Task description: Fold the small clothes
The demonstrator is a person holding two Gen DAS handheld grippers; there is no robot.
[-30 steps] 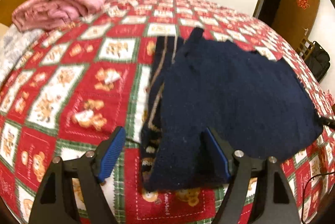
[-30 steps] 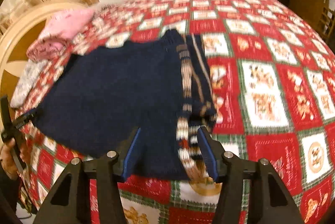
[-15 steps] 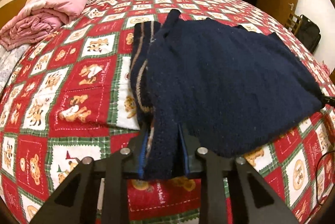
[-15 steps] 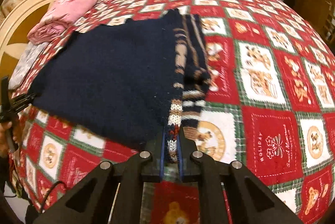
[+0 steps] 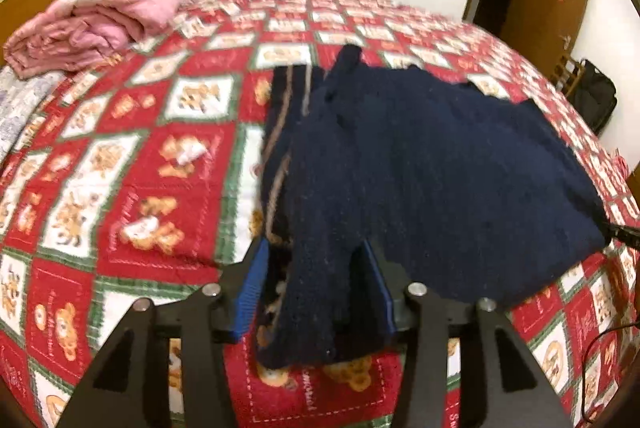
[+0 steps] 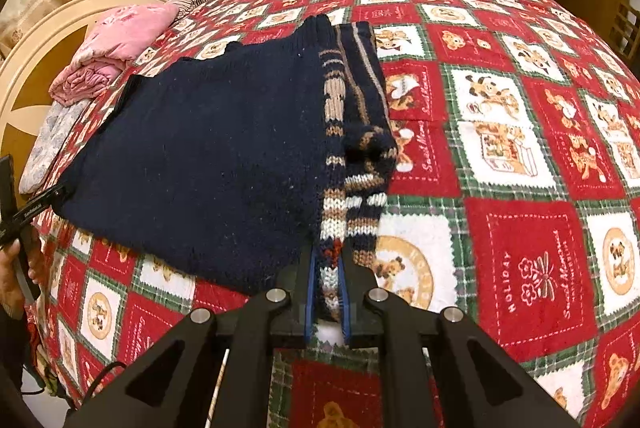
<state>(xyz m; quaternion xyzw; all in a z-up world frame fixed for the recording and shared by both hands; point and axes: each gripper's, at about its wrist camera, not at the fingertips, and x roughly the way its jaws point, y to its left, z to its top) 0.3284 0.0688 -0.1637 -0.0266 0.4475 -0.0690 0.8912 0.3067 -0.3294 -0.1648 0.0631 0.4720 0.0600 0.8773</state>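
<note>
Left wrist: the left gripper (image 5: 316,292) has just been opening, its jaws apparently loose around a corner of the navy sweater (image 5: 420,168) lying on the bedspread (image 5: 132,164). Right wrist: the right gripper (image 6: 328,292) pinches the striped hem, ready to fold.

Ahead of your jaws the sweater (image 6: 208,148) covers the bedspread (image 6: 520,156); bare bedspread to its outer side gives you passage. Far beyond, folded pink bedding (image 5: 92,24) blocks the headboard (image 6: 36,60) corner.
</note>
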